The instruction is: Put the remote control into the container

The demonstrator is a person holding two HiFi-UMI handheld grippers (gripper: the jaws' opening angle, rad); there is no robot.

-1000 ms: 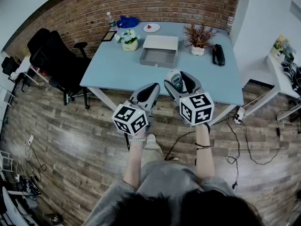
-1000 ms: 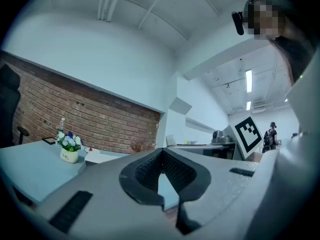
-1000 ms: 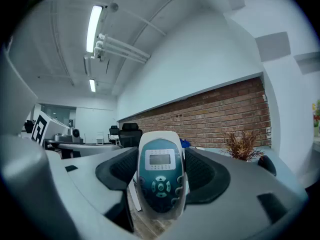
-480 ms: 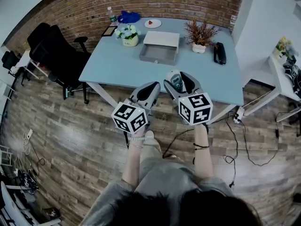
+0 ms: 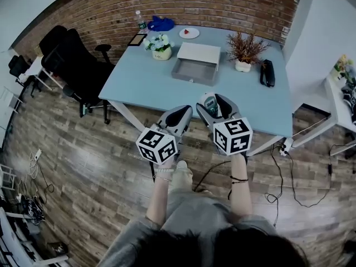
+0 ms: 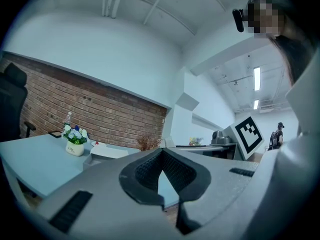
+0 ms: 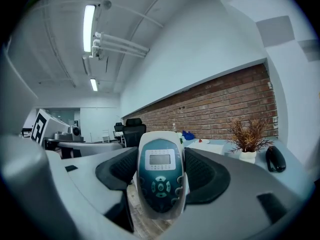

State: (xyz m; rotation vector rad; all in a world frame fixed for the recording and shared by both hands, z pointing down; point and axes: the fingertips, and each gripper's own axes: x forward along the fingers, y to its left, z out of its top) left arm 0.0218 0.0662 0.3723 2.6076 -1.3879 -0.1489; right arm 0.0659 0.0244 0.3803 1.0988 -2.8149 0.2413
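Note:
A white and teal remote control (image 7: 160,179) with a small screen stands upright between the pads of my right gripper (image 7: 161,173), which is shut on it. In the head view that right gripper (image 5: 214,102) and the remote control (image 5: 209,100) hover over the near edge of the light blue table (image 5: 139,82). The container (image 5: 192,71) is an open grey drawer box with a white top, lying farther back at the table's middle. My left gripper (image 5: 178,116) hangs just left of the right one, off the table's near edge. Its pads (image 6: 145,171) meet at the tips with nothing held.
On the table stand a flower pot (image 5: 161,47), a dried plant in a white pot (image 5: 243,52), a black handset (image 5: 267,73), a plate (image 5: 189,33), a bottle (image 5: 140,20) and a blue cloth (image 5: 161,23). A black office chair (image 5: 75,65) is left; cables (image 5: 289,166) lie on the floor.
Both grippers keep the same pose and the remote control stays held. The head view has shifted, so the table sits slightly lower and to the right in the picture.

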